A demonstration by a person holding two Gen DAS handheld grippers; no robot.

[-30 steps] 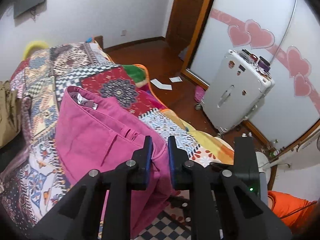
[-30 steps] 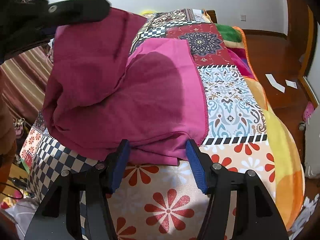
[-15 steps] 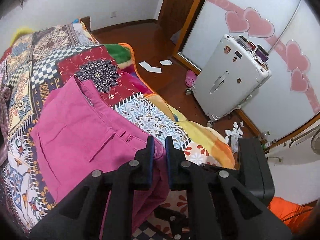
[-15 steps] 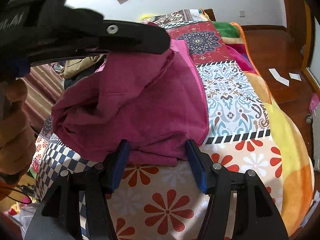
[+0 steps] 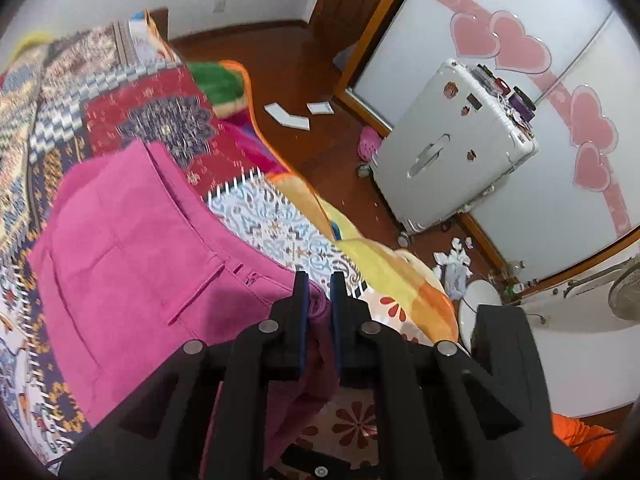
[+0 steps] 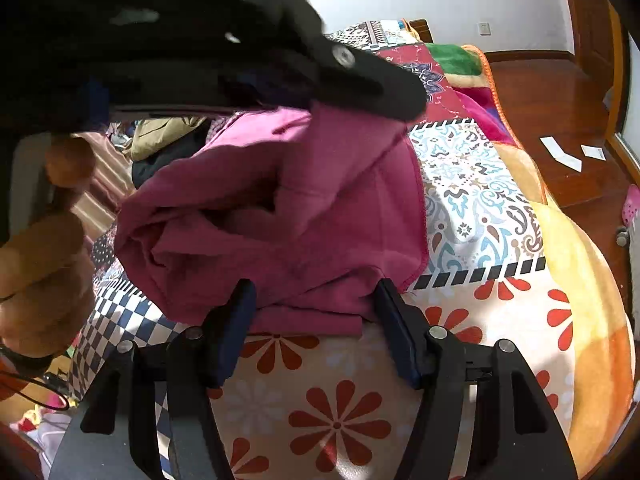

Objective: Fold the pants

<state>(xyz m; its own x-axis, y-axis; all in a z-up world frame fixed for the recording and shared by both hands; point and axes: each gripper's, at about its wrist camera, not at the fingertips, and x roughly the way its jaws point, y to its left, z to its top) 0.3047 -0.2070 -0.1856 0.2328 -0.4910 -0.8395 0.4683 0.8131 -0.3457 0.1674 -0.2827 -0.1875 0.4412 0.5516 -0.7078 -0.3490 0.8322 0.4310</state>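
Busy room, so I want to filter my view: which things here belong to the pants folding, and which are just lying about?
In the job:
- magenta cotton pants
- left gripper, shut on pants
- right gripper, open
- patchwork floral blanket

Lying about:
- silver hard-shell suitcase
- white paper scraps
- pink slipper
- white fan

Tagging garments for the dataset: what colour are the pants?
Magenta pink pants, plain, with no pattern; clearest in the left wrist view.
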